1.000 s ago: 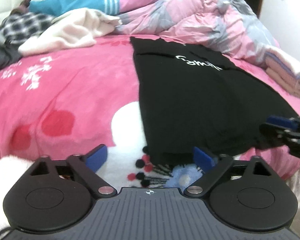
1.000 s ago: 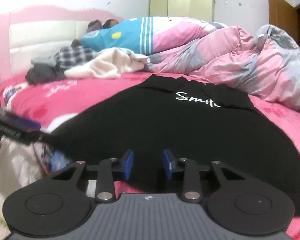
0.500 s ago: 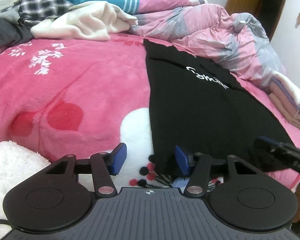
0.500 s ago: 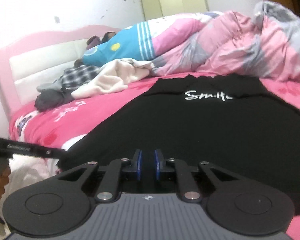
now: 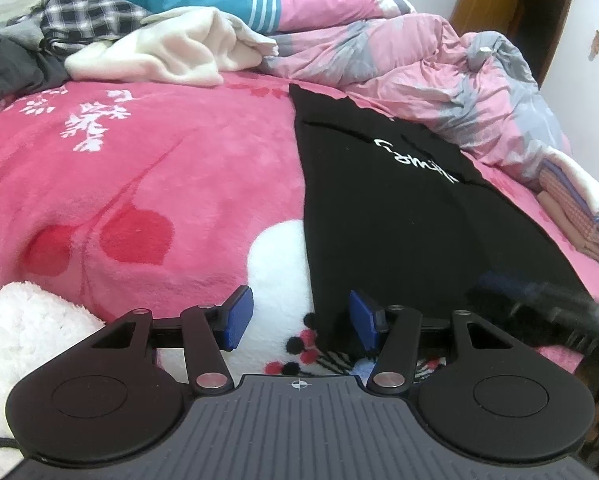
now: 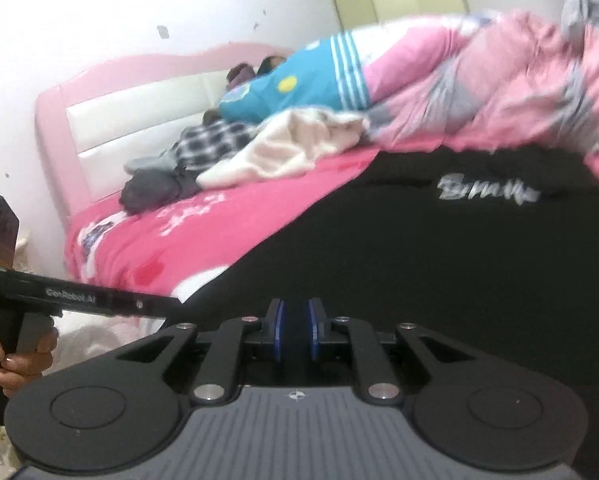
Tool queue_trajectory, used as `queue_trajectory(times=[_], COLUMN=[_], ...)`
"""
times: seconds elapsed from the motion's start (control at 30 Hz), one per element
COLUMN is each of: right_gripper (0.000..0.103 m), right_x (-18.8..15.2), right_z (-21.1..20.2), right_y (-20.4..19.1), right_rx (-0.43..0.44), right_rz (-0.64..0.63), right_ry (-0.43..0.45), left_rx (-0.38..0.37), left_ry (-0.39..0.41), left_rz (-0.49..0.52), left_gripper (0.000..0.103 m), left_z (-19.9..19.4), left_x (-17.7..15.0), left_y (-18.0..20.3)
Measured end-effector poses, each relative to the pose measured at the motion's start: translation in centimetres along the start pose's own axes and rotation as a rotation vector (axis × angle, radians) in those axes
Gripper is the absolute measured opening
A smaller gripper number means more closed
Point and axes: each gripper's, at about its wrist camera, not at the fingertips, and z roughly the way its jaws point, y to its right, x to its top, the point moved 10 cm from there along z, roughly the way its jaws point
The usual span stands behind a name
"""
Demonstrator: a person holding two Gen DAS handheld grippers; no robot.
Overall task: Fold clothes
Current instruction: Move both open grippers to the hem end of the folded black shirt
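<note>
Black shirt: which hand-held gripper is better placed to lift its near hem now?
Right hand-held gripper: its jaws are shut on the black shirt. The left hand-held gripper is open, straddling the hem corner.

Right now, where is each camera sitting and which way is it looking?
Left wrist: sits on the left gripper, low at the bed's near edge, looking along the blanket toward the pillows; its open blue fingers straddle the black shirt edge.
Right wrist: sits on the right gripper, tilted, looking over the shirt toward the headboard; fingers pinched on black cloth, a hand holding the left gripper at left.
Both show the shirt, blanket and clothes pile.
</note>
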Motion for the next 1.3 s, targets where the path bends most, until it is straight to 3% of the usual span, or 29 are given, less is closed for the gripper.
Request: queue_trajectory(times=[0.2,0.27,0.43,0.53,0.67,0.73,0.83,0.93,0.97,1.07,1.13,1.2,1.3], right_gripper=[0.014,0.014,0.015,0.015,0.016,0.016,0.016,0.017,0.017,0.018,0.029,0.041,0.041], right_x=[-5.0,-4.2,0.1,-1.9,-5.4,-6.5,-4.3,-1.8,-1.8,-3.7,-4.5,-5.1,-4.5], right_z=[-0.3,-1.8,-7.5,-9.0,-9.7,-10.3,-12.5,-15.1,-15.3,-14.4,-14.3,-13.7,-13.8], right_y=[-4.9,-3.4,5.5,9.0,6.5,5.9,8.1,12.0,13.1,15.1,13.9,12.2,10.0], right_rx=[0.119,0.058,-0.199,-0.305,-0.262,-0.294,-0.377,-0.446,-0.469,-0.53,-0.541,-0.518,-0.502], right_rz=[-0.115,-0.091,0.124,0.186,0.16,0.116,0.122,0.241,0.277,0.342,0.297,0.24,0.152], right_ry=[-0.12,-0.083,0.108,0.048,-0.069,-0.119,-0.04,0.097,0.104,0.052,0.057,-0.001,-0.043], left_rx=[0.022,0.013,-0.022,-0.024,0.006,0.008,0.011,0.017,0.019,0.024,0.028,0.032,0.035], left_ry=[0.035,0.046,0.022,-0.014,-0.027,-0.033,-0.039,-0.042,-0.043,-0.047,-0.049,-0.052,-0.056], left_rz=[0.039,0.057,0.098,0.123,0.191,0.206,0.215,0.225,0.228,0.238,0.245,0.252,0.256], left_gripper=[0.06,0.063,0.076,0.078,0.084,0.088,0.093,0.097,0.098,0.1,0.101,0.103,0.103], left_z=[-0.2,-0.1,1.2,2.5,3.1,3.3,3.4,3.5,3.5,3.6,3.7,3.7,3.8], left_x=[1.2,1.6,1.6,1.0,0.2,0.1,0.0,-0.2,-0.3,-0.5,-0.6,-0.7,-0.8], left_y=[0.0,0.3,2.1,3.1,3.9,4.1,4.3,4.4,4.5,4.7,4.8,4.9,5.0])
